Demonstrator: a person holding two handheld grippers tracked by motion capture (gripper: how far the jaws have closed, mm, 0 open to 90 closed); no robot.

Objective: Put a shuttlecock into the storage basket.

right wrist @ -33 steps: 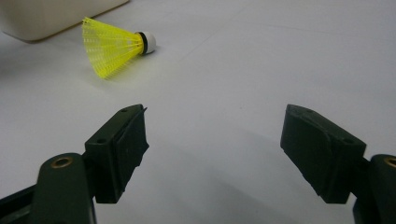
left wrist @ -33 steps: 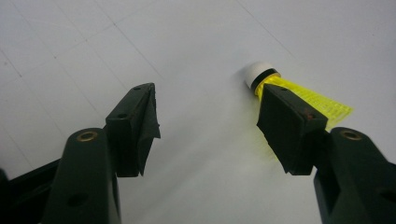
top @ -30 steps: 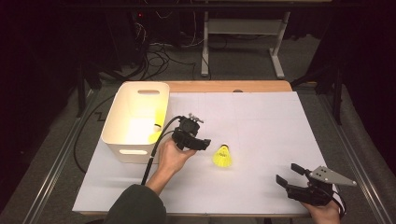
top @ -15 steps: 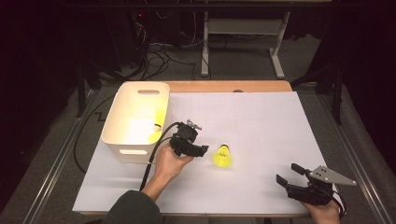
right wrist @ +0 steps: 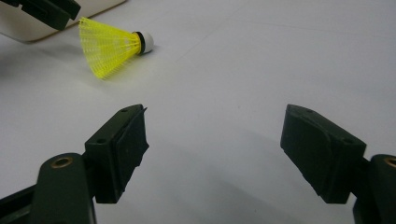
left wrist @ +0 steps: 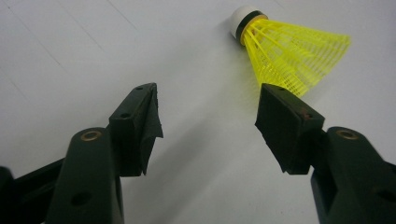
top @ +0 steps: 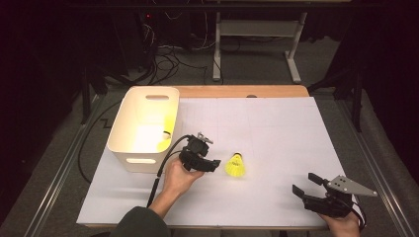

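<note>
High view: yellow shuttlecock (top: 236, 165) lies on its side on the white counter (top: 276, 133), just right of my left tongs (top: 206, 165) and well apart from my right tongs (top: 309, 190), which sit near the counter's front right corner. Left gripper view: left tongs spread, nothing between the pads, the shuttlecock (left wrist: 285, 51) just ahead and a bit off toward the right pad, not touching. Right tongs (right wrist: 212, 151) spread too, empty, with the shuttlecock (right wrist: 112, 44) far off.

Handling, my guess: very light, so it may skid or roll on the smooth counter if a pad nudges it first. Mesh skirt is soft plastic and springy, will flex or dent under a hard squeeze. White cork head with the black band is the firm bit. I'd close across the narrow end of the skirt next to the head, gently.

Cream bin (top: 124, 133) stands at the counter's left, just behind my left hand (top: 178, 177). Something yellow with a pale tip (top: 164, 140) lies inside by the right wall, likely another shuttlecock, hard to tell.
</note>
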